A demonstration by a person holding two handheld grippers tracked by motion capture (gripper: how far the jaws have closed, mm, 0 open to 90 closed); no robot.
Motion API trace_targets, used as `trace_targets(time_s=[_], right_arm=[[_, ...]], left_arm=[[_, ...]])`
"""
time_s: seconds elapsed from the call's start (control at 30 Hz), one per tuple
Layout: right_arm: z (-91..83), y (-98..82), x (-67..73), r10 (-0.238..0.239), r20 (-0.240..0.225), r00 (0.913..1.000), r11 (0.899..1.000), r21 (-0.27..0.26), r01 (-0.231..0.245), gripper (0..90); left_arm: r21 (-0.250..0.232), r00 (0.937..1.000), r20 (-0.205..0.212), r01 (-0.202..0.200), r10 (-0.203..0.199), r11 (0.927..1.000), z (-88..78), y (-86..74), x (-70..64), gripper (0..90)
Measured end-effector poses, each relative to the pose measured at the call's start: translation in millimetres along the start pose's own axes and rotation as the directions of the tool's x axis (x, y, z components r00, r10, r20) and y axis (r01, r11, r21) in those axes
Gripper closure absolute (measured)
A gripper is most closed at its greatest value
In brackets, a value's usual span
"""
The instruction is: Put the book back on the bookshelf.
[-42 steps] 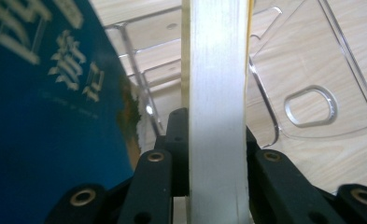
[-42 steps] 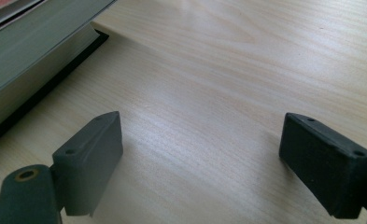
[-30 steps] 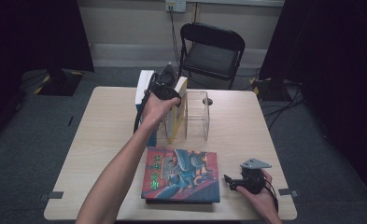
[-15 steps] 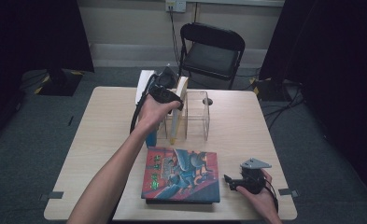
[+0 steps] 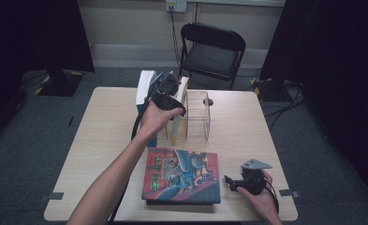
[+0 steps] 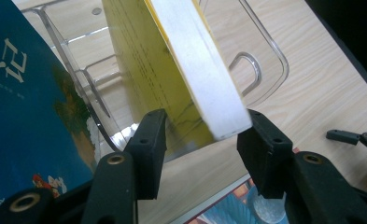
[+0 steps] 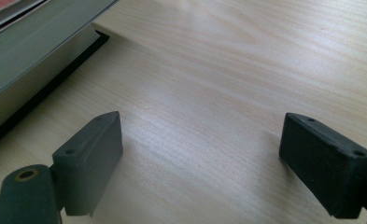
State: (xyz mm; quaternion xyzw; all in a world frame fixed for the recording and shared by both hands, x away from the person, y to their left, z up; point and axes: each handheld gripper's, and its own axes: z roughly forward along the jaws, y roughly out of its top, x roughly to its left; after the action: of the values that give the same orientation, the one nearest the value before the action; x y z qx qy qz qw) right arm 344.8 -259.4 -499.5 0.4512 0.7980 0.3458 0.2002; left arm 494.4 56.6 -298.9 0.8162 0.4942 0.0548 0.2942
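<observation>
L gripper (image 6: 200,135) at yellow-covered white-edged book (image 6: 190,70), jaws just opening, loose around its corner.
Book leans inside clear plastic rack (image 6: 260,65); R gripper (image 7: 200,158) spread, empty.

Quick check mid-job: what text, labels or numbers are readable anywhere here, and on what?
"记": white character on the blue book cover, left gripper view; a second character above it is cut off.
Yellow book cover: faint lines of print, too blurred to read.
Large book lying flat on the table: green title characters, too small to read.

light wood table (image 5: 102,140) bears a clear rack (image 5: 198,115) and flat book (image 5: 181,176).
</observation>
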Motion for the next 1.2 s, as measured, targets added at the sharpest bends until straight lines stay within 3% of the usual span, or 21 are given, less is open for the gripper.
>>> trace_targets(time_s=[0.13, 0.2, 0.27, 0.4, 0.5, 0.53, 0.57, 0.6, 0.67, 0.73, 0.77, 0.83, 0.9, 1.0, 1.07, 1.1, 1.2], right_arm=[[0.1, 0.0, -0.1, -0.001, 0.000, 1.0000, 1.000, -0.001, 0.001, 13.4], [0.0, 0.0, 0.0, 0.000, 0.000, 1.0000, 1.000, 0.000, 0.000, 13.4], [0.0, 0.0, 0.0, -0.001, -0.001, 1.0000, 1.000, 0.000, 0.001, 13.4], [0.1, 0.1, 0.1, 0.000, 0.000, 1.0000, 1.000, 0.000, 0.000, 13.4], [0.6, 0.5, 0.3, 0.000, 0.001, 1.0000, 1.000, 0.000, 0.000, 13.4], [0.8, 0.6, 0.3, -0.001, 0.001, 1.0000, 1.000, -0.001, 0.001, 13.4], [0.9, 0.7, 0.4, -0.001, 0.001, 1.0000, 1.000, -0.001, 0.001, 13.4], [1.1, 0.8, 0.4, -0.001, 0.001, 1.0000, 1.000, -0.001, 0.001, 13.4], [1.1, 0.9, 0.4, -0.001, 0.001, 1.0000, 1.000, -0.001, 0.001, 13.4], [1.1, 0.9, 0.4, -0.001, 0.001, 1.0000, 1.000, -0.001, 0.001, 13.4], [1.1, 0.9, 0.4, -0.001, 0.001, 1.0000, 1.000, -0.001, 0.001, 13.4], [1.1, 0.9, 0.4, -0.001, 0.001, 1.0000, 1.000, 0.000, 0.001, 13.4], [1.1, 0.9, 0.4, -0.001, 0.001, 1.0000, 1.000, -0.001, 0.001, 13.4], [1.1, 0.9, 0.4, -0.001, 0.001, 1.0000, 1.000, -0.001, 0.001, 13.4], [1.1, 0.9, 0.4, -0.001, 0.001, 1.0000, 1.000, -0.001, 0.001, 13.4], [1.2, 0.9, 0.4, -0.001, 0.001, 1.0000, 1.000, 0.000, 0.001, 13.4], [1.2, 0.9, 0.4, -0.001, 0.001, 1.0000, 1.000, -0.001, 0.001, 13.4]], left_arm=[[-0.092, 0.9995, -0.002, -0.032, 0.032, 0.9952, -11.3, -12.2, -6.6, 47.3], [-0.151, 0.9986, -0.007, -0.053, 0.052, 0.9872, -14.3, -24.7, -7.2, 44.5], [-0.186, 0.9968, -0.036, -0.077, 0.071, 0.9796, -14.8, -34.1, -4.0, 43.7], [-0.236, 0.9946, -0.051, -0.100, 0.091, 0.9666, -10.5, -45.5, 3.2, 44.9], [-0.301, 0.9946, -0.037, -0.104, 0.097, 0.9480, -5.5, -57.6, 5.4, 47.1], [-0.326, 0.9933, -0.046, -0.115, 0.106, 0.9382, -1.9, -62.3, 5.4, 47.1], [-0.317, 0.9891, -0.066, -0.146, 0.132, 0.9370, 2.2, -66.1, 5.3, 47.6], [-0.338, 0.9905, -0.068, -0.135, 0.119, 0.9316, 8.1, -69.8, 3.3, 48.1], [-0.362, 0.9884, -0.070, -0.151, 0.135, 0.9200, 15.8, -76.4, 3.0, 48.0], [-0.360, 0.9863, -0.076, -0.164, 0.146, 0.9184, 24.8, -79.9, 1.8, 48.4], [-0.370, 0.9848, -0.099, -0.169, 0.143, 0.9135, 29.5, -81.8, 0.5, 48.5], [-0.369, 0.9842, -0.106, -0.171, 0.142, 0.9136, 37.1, -84.5, 0.2, 50.0], [-0.361, 0.9869, -0.093, -0.157, 0.132, 0.9194, 42.6, -85.3, 1.2, 50.6], [-0.362, 0.9902, -0.087, -0.133, 0.109, 0.9224, 48.1, -86.5, 1.2, 53.1], [-0.346, 0.9914, -0.091, -0.120, 0.094, 0.9304, 51.7, -86.9, 1.0, 55.7], [-0.353, 0.9930, -0.081, -0.110, 0.087, 0.9293, 53.9, -87.2, 0.7, 55.6], [-0.341, 0.9881, -0.130, -0.123, 0.083, 0.9319, 60.3, -87.2, -2.9, 53.5]])
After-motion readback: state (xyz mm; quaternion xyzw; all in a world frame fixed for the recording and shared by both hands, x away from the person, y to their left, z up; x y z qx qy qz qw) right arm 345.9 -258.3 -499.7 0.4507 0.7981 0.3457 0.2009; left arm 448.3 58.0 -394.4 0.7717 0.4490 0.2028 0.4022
